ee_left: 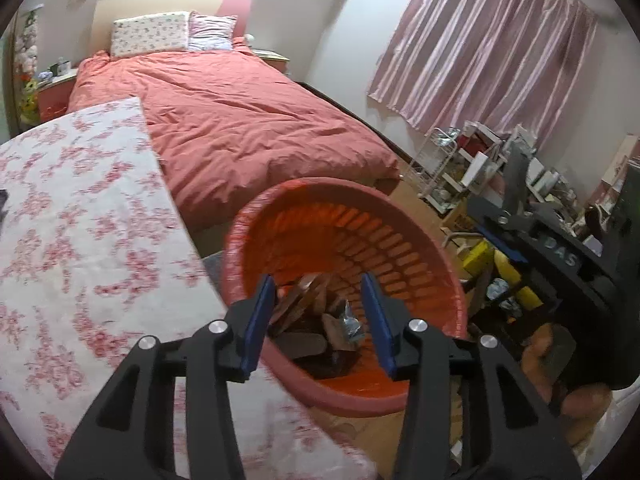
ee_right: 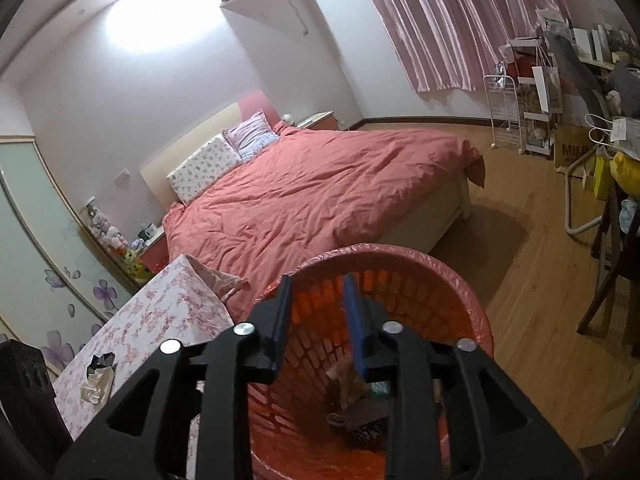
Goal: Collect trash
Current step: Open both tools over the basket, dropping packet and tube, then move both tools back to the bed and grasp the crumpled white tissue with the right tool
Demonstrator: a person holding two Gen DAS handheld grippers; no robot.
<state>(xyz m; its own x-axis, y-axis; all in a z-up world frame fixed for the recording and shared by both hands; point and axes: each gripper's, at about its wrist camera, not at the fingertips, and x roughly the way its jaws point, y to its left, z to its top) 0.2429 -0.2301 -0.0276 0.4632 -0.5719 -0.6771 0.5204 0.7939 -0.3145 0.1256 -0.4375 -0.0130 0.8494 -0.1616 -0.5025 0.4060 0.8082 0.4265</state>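
While both grippers hang over the red basket (ee_left: 360, 208), the step in hand looks like the drop: the trash (ee_left: 320, 320) already lies in a heap at the bottom, brown wrappers and a crumpled silvery scrap, seen straight past and below the fingers of the left gripper (ee_left: 320, 320). Those blue pads (ee_left: 256, 320) stand moderately apart with nothing between them; what shows in the gap is the heap lying deeper in the basket. In the right wrist view a blurred brownish scrap (ee_right: 346, 380) shows just below the tip of the right-hand pad of the right gripper (ee_right: 318, 324), apparently falling or just let go; whether it still touches that pad I cannot tell. That gripper's fingers stand fairly narrow, with nothing pinched between them.

The basket is lined with a thin red bag and stands just beyond both sets of fingertips, beside the flowered tablecloth (ee_left: 80, 220) to the left of the fingers. On that cloth, well left of the right gripper, lies a crumpled pale tissue (ee_right: 96, 386), likely the next piece to collect.

The next move calls for lifting clear of the rim, swinging left to the table and opening wider over what is left. Beyond the basket lies the bed (ee_left: 248, 120).
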